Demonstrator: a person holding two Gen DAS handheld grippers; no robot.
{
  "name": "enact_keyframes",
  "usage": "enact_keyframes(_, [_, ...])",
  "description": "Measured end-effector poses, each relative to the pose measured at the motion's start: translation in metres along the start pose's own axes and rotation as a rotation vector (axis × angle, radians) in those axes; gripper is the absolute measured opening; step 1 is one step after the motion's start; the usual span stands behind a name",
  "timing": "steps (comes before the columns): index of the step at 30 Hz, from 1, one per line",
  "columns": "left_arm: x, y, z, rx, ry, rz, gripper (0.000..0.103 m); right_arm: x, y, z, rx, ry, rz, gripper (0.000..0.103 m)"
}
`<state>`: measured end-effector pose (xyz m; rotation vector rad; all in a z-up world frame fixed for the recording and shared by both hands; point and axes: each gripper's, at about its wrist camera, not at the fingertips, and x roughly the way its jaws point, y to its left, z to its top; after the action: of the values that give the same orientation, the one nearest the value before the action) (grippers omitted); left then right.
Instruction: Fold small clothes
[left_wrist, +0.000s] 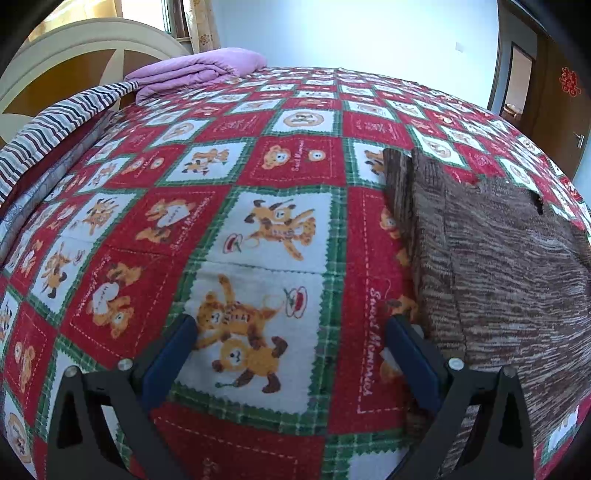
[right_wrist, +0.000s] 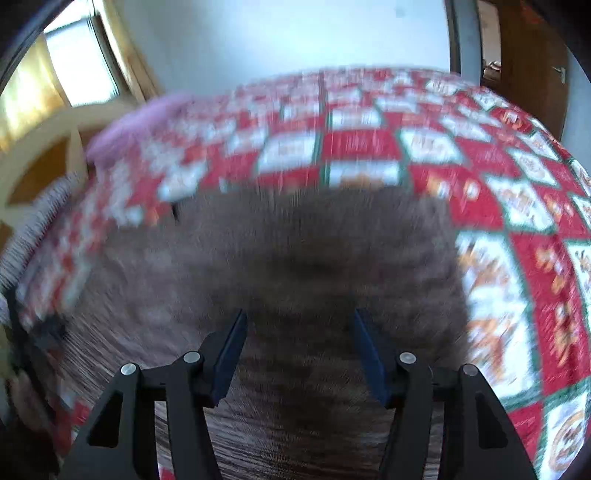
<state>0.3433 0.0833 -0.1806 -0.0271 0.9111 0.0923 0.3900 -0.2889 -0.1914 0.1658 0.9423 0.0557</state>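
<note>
A small brown-and-grey striped knit garment (left_wrist: 495, 266) lies flat on the red, white and green bear-print bedspread (left_wrist: 280, 236). In the left wrist view it sits at the right. My left gripper (left_wrist: 291, 325) is open and empty over the bedspread, just left of the garment's near edge. In the right wrist view, which is motion-blurred, the garment (right_wrist: 295, 258) fills the middle. My right gripper (right_wrist: 299, 317) is open and empty above the garment.
A folded purple blanket (left_wrist: 199, 70) lies at the far left of the bed by the cream headboard (left_wrist: 74, 44). A striped pillow or cover (left_wrist: 55, 125) lies along the left edge. A wooden door (left_wrist: 554, 96) stands at the right.
</note>
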Motion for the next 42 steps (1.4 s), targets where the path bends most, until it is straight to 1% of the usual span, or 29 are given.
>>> enact_keyframes(2, [0.0, 0.0, 0.0, -0.001, -0.001, 0.0, 0.103, 0.002, 0.004, -0.007, -0.03, -0.043, -0.035, 0.06])
enact_keyframes(4, [0.0, 0.0, 0.0, -0.002, -0.002, -0.001, 0.103, -0.006, 0.01, -0.009, -0.019, -0.05, -0.07, 0.06])
enact_keyframes(5, [0.0, -0.001, 0.0, -0.002, -0.002, -0.001, 0.103, -0.012, 0.014, -0.01, -0.005, -0.054, -0.063, 0.06])
enact_keyframes(7, [0.0, -0.001, 0.0, 0.0, -0.004, 0.003, 0.103, -0.024, 0.031, -0.015, -0.013, -0.068, -0.005, 0.06])
enact_keyframes(8, [0.0, -0.001, 0.0, 0.001, -0.004, 0.006, 0.103, -0.03, 0.046, -0.019, -0.05, -0.074, 0.014, 0.06])
enact_keyframes(10, [0.0, -0.001, 0.0, 0.004, -0.004, 0.008, 0.103, -0.038, 0.084, -0.03, -0.167, -0.074, 0.046, 0.06])
enact_keyframes(14, [0.0, -0.001, -0.001, 0.004, -0.004, 0.008, 0.103, -0.042, 0.154, -0.06, -0.373, -0.057, 0.129, 0.06])
enact_keyframes(15, [0.0, -0.001, -0.001, 0.004, -0.004, 0.008, 0.103, -0.04, 0.168, -0.067, -0.413, -0.057, 0.135, 0.06])
enact_keyframes(17, [0.0, -0.001, -0.001, 0.005, -0.004, 0.009, 0.103, -0.039, 0.195, -0.081, -0.504, -0.071, 0.12, 0.06])
enact_keyframes(19, [0.001, -0.001, 0.0, 0.004, -0.001, 0.007, 0.103, -0.036, 0.211, -0.089, -0.562, -0.078, 0.109, 0.06])
enact_keyframes(24, [-0.001, -0.001, 0.0, 0.0, 0.0, 0.005, 0.103, -0.027, 0.229, -0.094, -0.591, -0.07, 0.111, 0.06])
enact_keyframes(29, [-0.007, 0.001, 0.002, -0.005, -0.015, -0.004, 0.103, -0.025, 0.247, -0.106, -0.672, -0.082, 0.082, 0.06])
enact_keyframes(33, [-0.017, 0.008, 0.012, -0.026, -0.052, -0.071, 0.103, -0.021, 0.26, -0.117, -0.723, -0.086, 0.074, 0.06])
enact_keyframes(34, [-0.019, 0.011, 0.017, -0.035, -0.061, -0.103, 0.103, -0.02, 0.263, -0.119, -0.735, -0.088, 0.073, 0.06])
enact_keyframes(37, [-0.016, 0.011, 0.029, -0.05, -0.059, -0.166, 0.103, -0.018, 0.271, -0.124, -0.759, -0.1, 0.073, 0.06])
enact_keyframes(42, [-0.001, -0.003, 0.043, -0.011, -0.055, -0.19, 0.103, -0.016, 0.281, -0.126, -0.785, -0.126, 0.051, 0.06])
